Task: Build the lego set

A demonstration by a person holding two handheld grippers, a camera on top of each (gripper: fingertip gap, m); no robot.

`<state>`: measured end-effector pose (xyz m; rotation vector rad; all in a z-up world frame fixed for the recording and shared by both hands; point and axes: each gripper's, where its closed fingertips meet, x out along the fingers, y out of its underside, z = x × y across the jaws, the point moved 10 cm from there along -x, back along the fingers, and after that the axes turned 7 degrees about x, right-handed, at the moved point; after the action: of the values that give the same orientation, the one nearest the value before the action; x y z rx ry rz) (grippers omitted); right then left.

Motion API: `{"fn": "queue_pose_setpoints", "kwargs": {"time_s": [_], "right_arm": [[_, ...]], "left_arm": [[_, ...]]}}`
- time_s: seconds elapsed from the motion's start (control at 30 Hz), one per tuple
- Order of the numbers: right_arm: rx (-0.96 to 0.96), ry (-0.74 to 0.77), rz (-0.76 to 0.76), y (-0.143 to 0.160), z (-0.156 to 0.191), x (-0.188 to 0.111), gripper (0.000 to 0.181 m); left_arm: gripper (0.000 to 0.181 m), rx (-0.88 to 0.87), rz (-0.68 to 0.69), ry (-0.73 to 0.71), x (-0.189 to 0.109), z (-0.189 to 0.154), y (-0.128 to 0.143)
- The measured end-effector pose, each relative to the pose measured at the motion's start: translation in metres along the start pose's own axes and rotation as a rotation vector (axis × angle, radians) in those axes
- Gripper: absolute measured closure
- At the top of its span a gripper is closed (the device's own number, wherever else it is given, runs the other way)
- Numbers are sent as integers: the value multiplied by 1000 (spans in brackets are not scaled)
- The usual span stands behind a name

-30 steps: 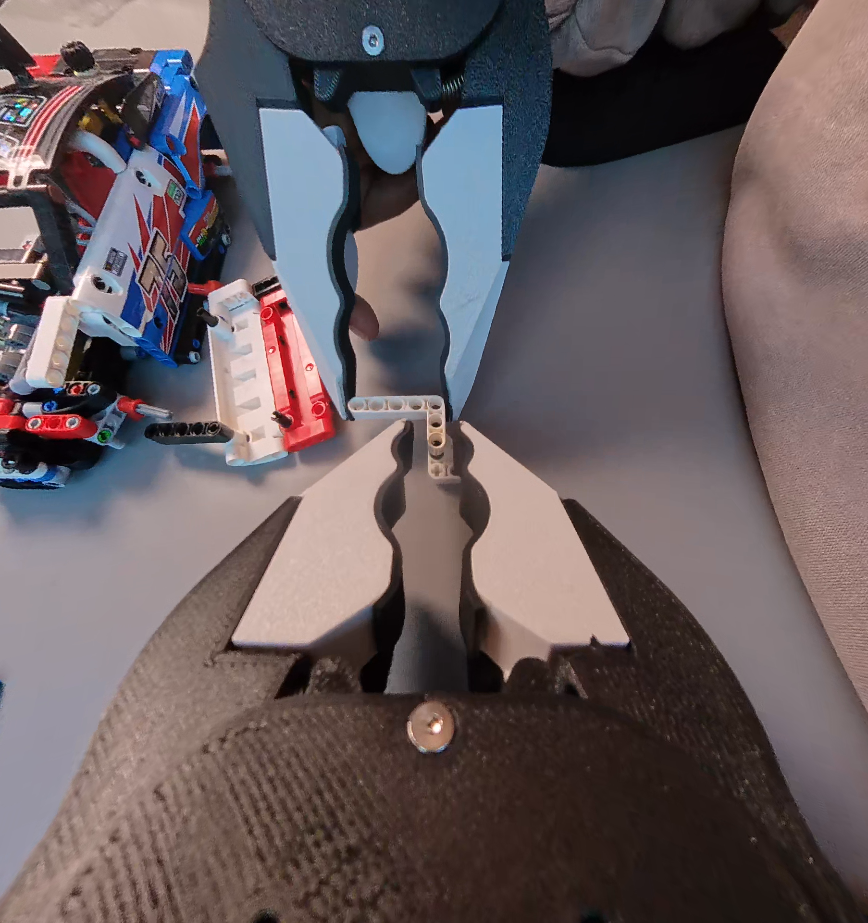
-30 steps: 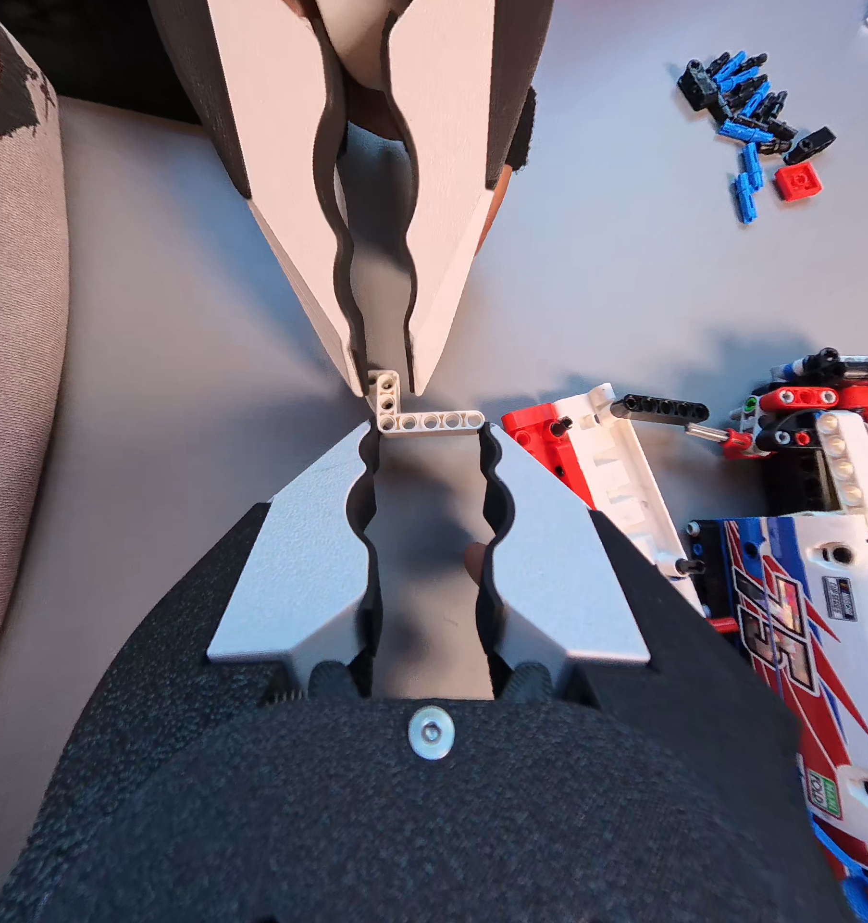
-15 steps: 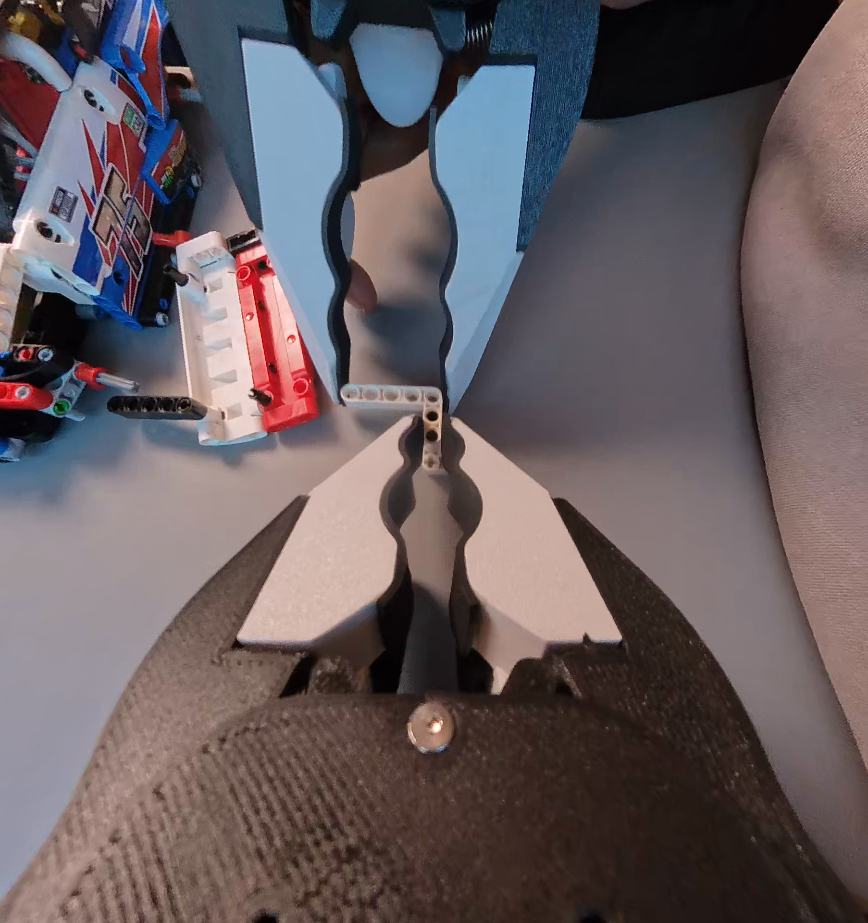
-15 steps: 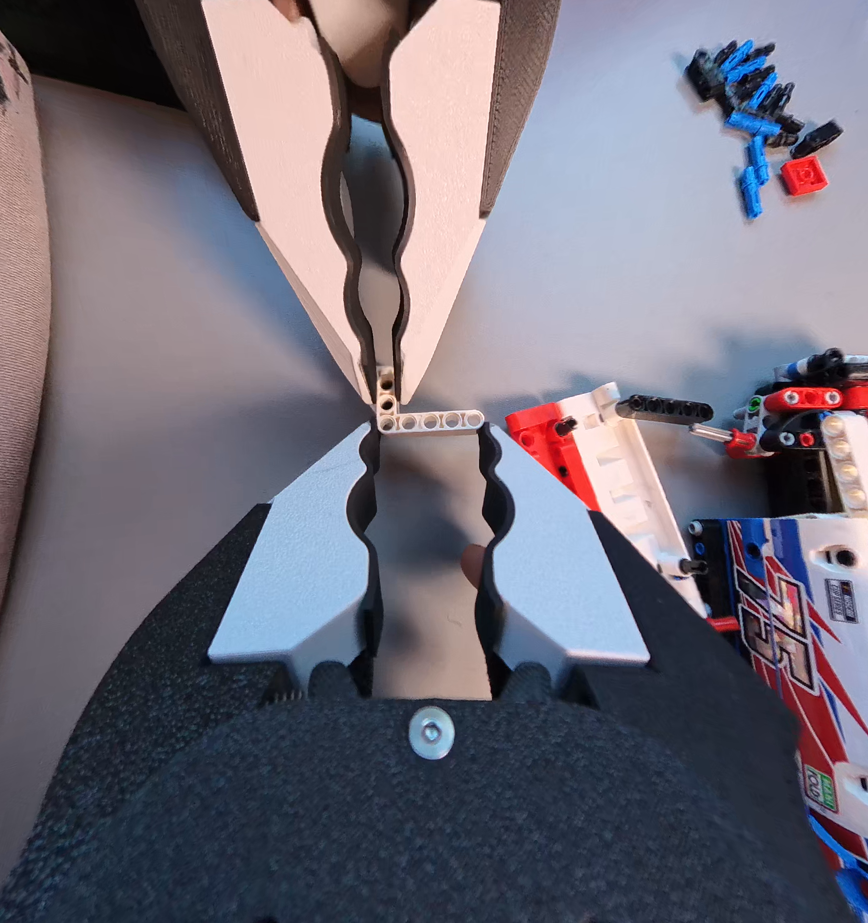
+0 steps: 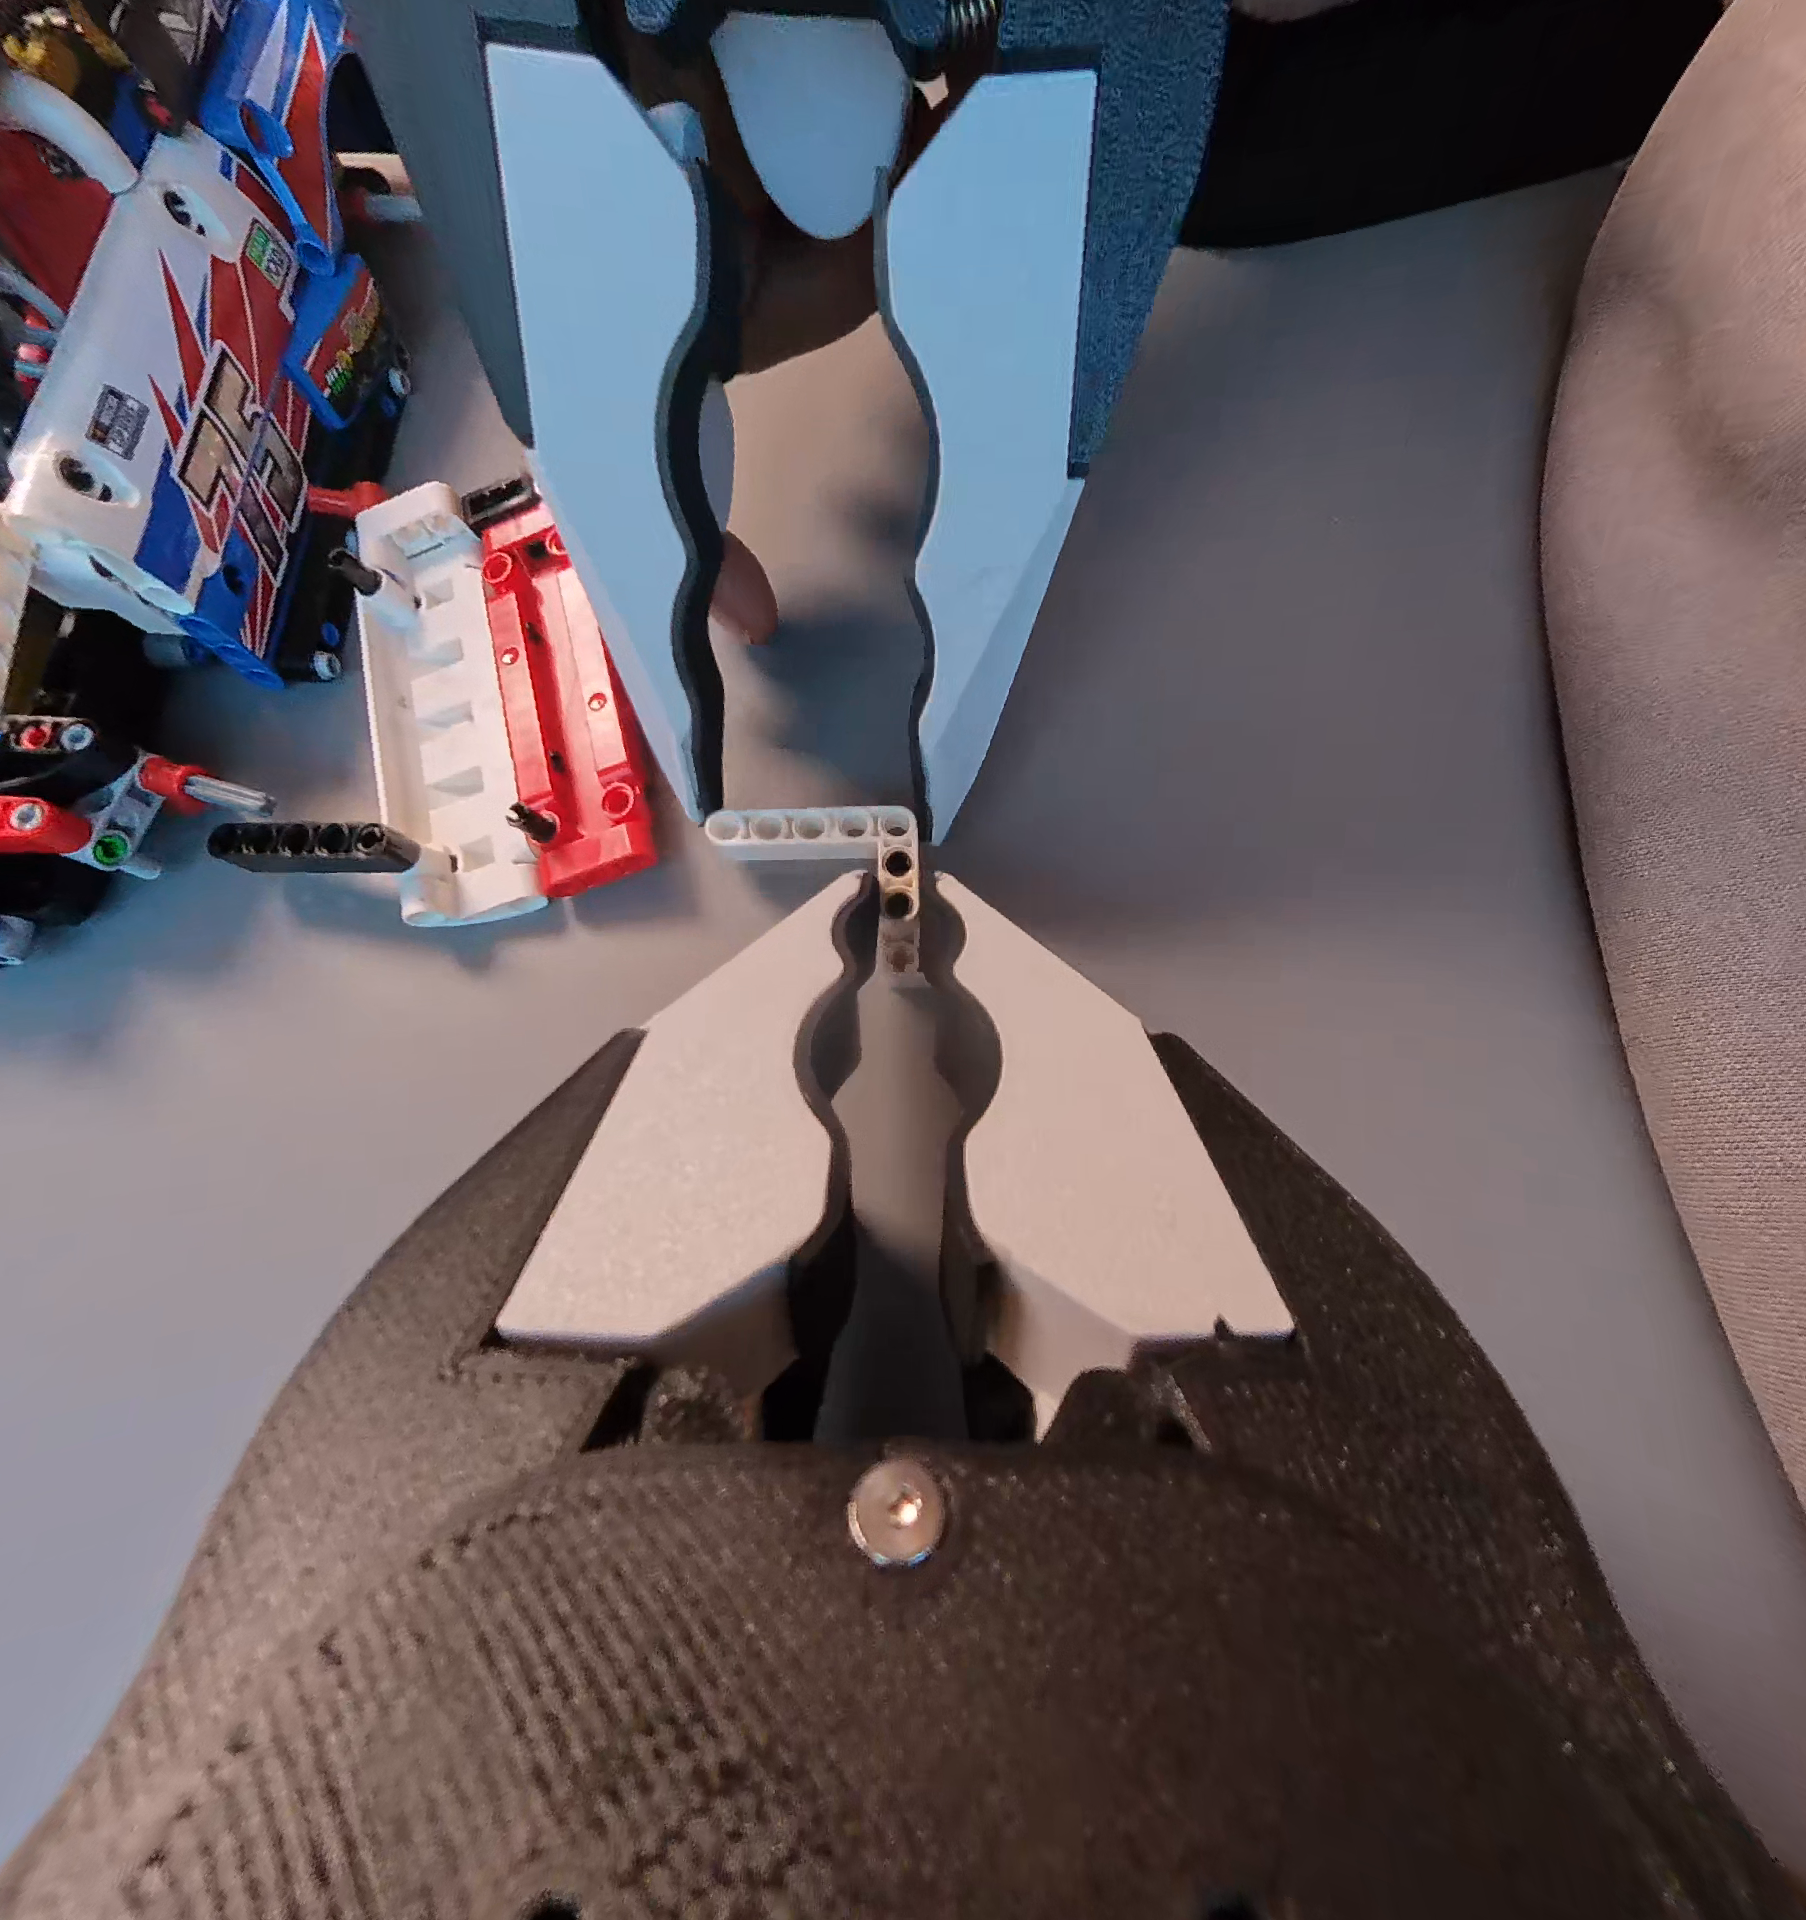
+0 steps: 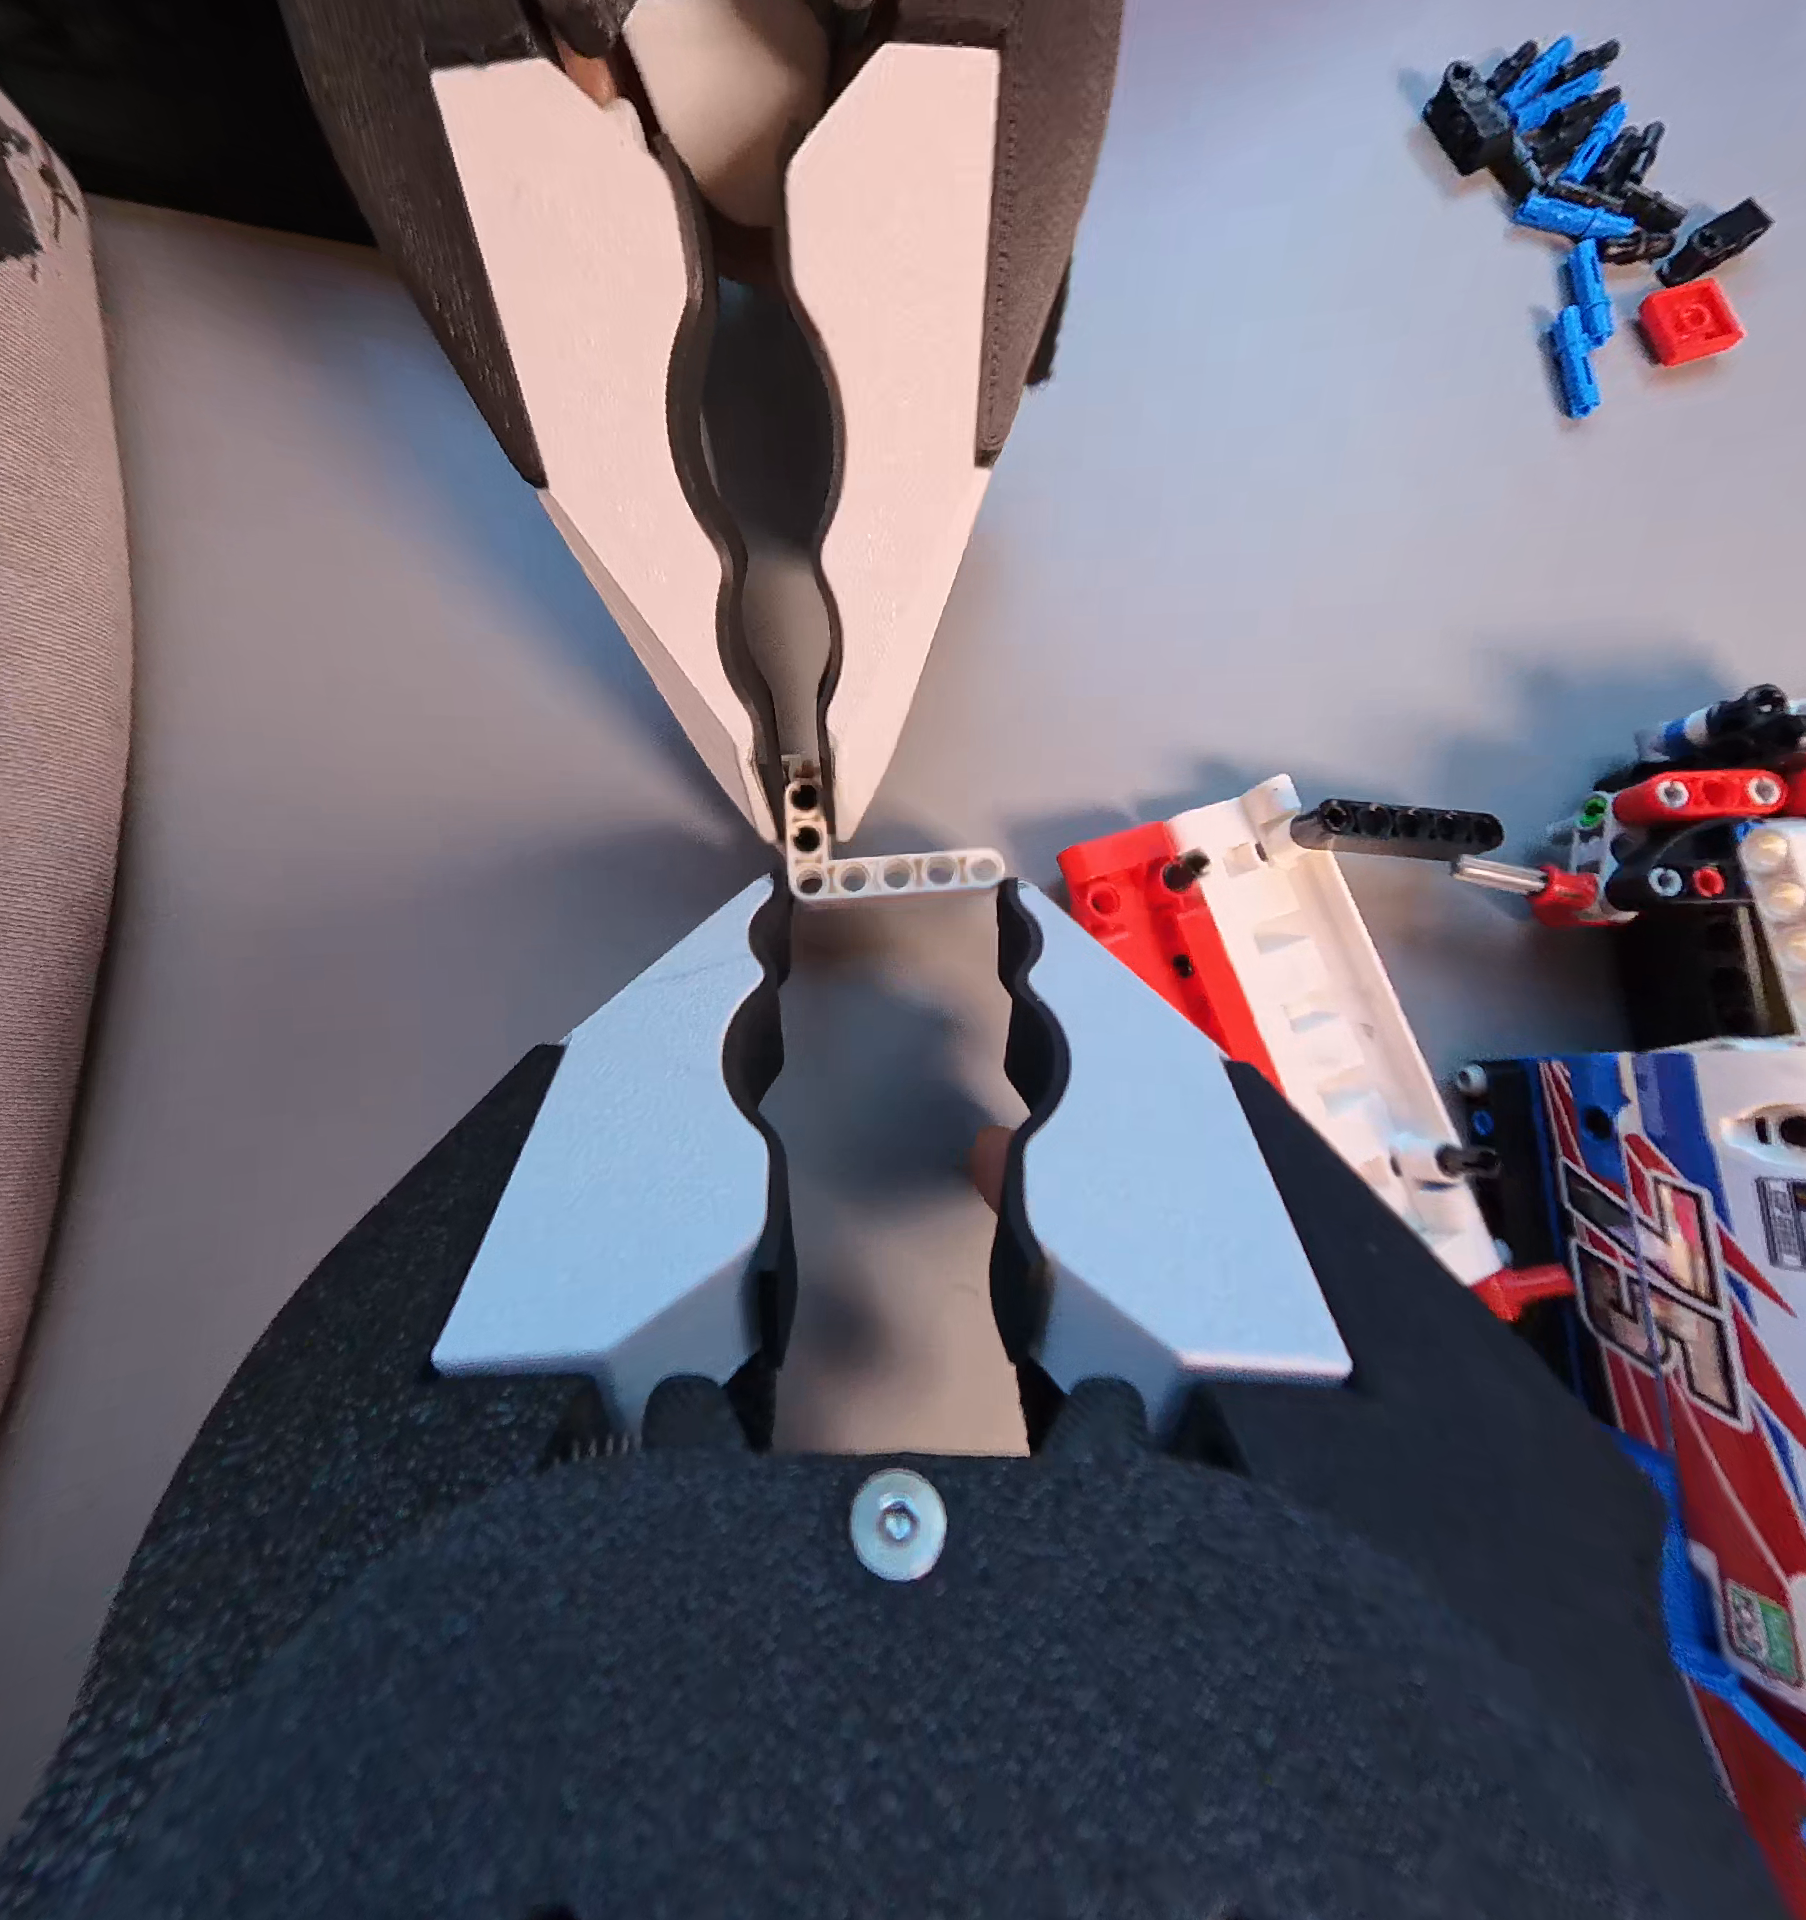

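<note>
A white L-shaped beam (image 5: 811,827) lies low over the grey table between the two grippers. My left gripper (image 5: 899,883) is shut on its short arm. My right gripper (image 6: 894,899) is open, and its two fingertips stand at either end of the beam's long arm (image 6: 899,873) without gripping it. In the right wrist view the left gripper (image 6: 807,826) comes in from the top. In the left wrist view the right gripper (image 5: 821,805) comes in from the top. A fingertip of the person shows behind the right gripper's fingers.
A red and white panel assembly (image 5: 504,707) (image 6: 1252,966) with a black beam (image 5: 307,844) lies beside the grippers. The red, white and blue race car model (image 5: 151,416) (image 6: 1709,1195) is beyond it. Blue and black pins (image 6: 1574,177) and a small red piece (image 6: 1694,322) lie farther off. A grey sleeve (image 5: 1709,727) borders the table. Left and right tips are no more than a few centimetres apart. Both grippers' tips are roughly 20 cm from the small red piece (image 6: 1694,322).
My left gripper's jaws have closed from a loose gap onto the beam's short arm. The right gripper has stayed open around the long arm. Both have shifted slightly relative to the car.
</note>
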<state>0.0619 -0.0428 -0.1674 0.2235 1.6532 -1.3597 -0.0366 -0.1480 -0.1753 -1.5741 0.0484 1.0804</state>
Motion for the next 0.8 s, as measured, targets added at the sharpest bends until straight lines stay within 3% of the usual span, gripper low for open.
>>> {"fn": "queue_pose_setpoints", "kwargs": {"time_s": [0.13,0.23,0.53,0.67,0.8], "right_arm": [[-6,42,0,6,2,-6,160],[33,37,-16,11,5,-9,142],[13,130,-54,24,13,-26,143],[7,208,-118,27,2,-41,145],[-54,252,-49,23,-20,-45,144]], "left_arm": [[152,-9,7,-9,-8,0,0],[149,-37,12,-17,-15,2,3],[166,13,97,-33,2,-10,-2],[166,52,92,-80,3,-8,-2],[166,49,80,-138,-2,-1,1]]}}
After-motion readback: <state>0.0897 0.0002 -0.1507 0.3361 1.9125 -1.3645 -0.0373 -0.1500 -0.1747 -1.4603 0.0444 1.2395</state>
